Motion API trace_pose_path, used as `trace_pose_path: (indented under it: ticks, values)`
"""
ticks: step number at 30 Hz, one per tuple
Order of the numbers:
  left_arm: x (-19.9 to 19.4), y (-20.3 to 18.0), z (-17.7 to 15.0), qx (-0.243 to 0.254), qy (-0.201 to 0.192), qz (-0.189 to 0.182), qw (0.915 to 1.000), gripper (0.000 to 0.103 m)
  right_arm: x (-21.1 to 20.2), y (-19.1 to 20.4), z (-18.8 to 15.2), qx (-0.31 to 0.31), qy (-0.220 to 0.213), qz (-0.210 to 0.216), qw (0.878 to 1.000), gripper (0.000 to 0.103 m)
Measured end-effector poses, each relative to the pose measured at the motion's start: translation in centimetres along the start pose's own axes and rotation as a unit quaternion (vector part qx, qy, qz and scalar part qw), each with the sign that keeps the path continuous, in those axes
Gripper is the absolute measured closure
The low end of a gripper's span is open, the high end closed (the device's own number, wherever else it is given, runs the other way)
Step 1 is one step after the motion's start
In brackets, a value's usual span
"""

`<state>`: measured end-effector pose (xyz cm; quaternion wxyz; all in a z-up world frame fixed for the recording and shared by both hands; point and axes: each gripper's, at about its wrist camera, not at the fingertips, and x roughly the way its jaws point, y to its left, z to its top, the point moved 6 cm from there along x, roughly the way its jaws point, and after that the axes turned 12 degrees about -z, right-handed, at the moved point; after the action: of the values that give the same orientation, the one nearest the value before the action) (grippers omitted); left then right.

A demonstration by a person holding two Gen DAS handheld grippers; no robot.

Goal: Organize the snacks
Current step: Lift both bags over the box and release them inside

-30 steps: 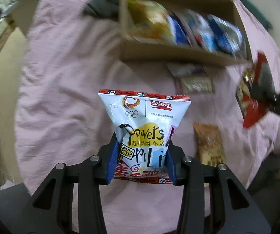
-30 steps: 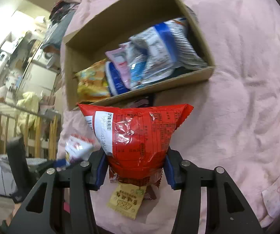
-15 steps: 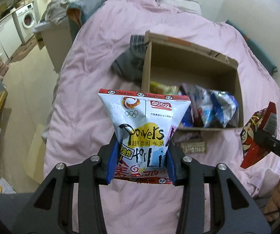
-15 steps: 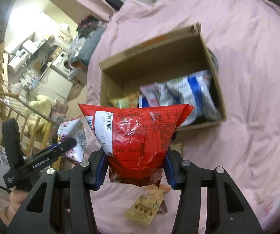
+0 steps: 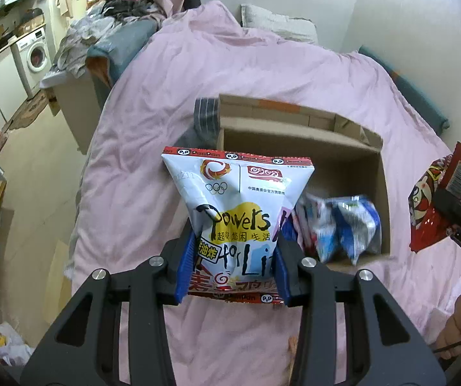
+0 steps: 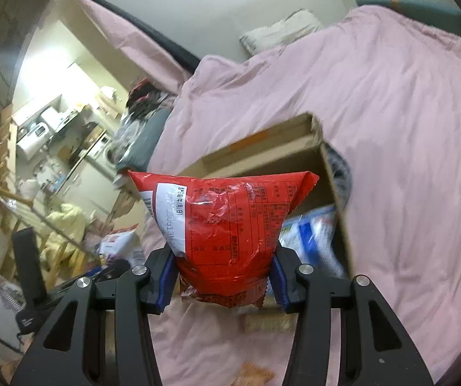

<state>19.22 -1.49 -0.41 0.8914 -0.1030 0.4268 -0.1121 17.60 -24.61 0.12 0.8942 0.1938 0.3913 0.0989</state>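
Pinching a white bag [image 5: 240, 222] in the left gripper [image 5: 235, 265] and a red bag [image 6: 227, 228] in the right gripper [image 6: 222, 281], both raised clear to drop into the box [image 5: 298, 135] mid-bed.

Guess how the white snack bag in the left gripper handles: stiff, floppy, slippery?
The white snack bag looks puffed and stands upright above the left gripper, so probably light and air-cushioned. Its glossy film is likely slippery. The pads pinch its lower part, so the contents may crush if squeezed harder.
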Motion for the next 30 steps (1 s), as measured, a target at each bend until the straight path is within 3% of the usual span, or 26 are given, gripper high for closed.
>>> trace_pose_path:
  ticks: [8, 11, 18, 26, 30]
  values:
    - [4.6, -1.2, 3.5, 0.010, -0.005, -0.023, 0.9997, 0.065, 5.8, -0.2, 2.2, -0.020, 0.018, -0.045, 0.999, 0.052]
    - [6.5, -1.6, 3.3, 0.010, 0.001, -0.043, 0.9990, 0.065, 8.0, 0.3, 1.7, -0.048, 0.033, -0.073, 0.996, 0.052]
    - [8.8, -1.3, 3.2, 0.005, 0.019, -0.046, 0.9988, 0.065, 10.1, 0.5, 1.1, -0.081, 0.047, -0.125, 0.988, 0.049]
    - [9.2, -1.1, 3.3, -0.010, 0.026, -0.055, 0.9981, 0.064, 10.7, -1.3, 1.6, -0.025, 0.068, -0.108, 0.991, 0.049]
    - [9.2, -1.0, 3.4, -0.012, 0.023, -0.057, 0.9980, 0.063, 10.5, -1.4, 1.8, -0.012, 0.063, -0.100, 0.993, 0.044]
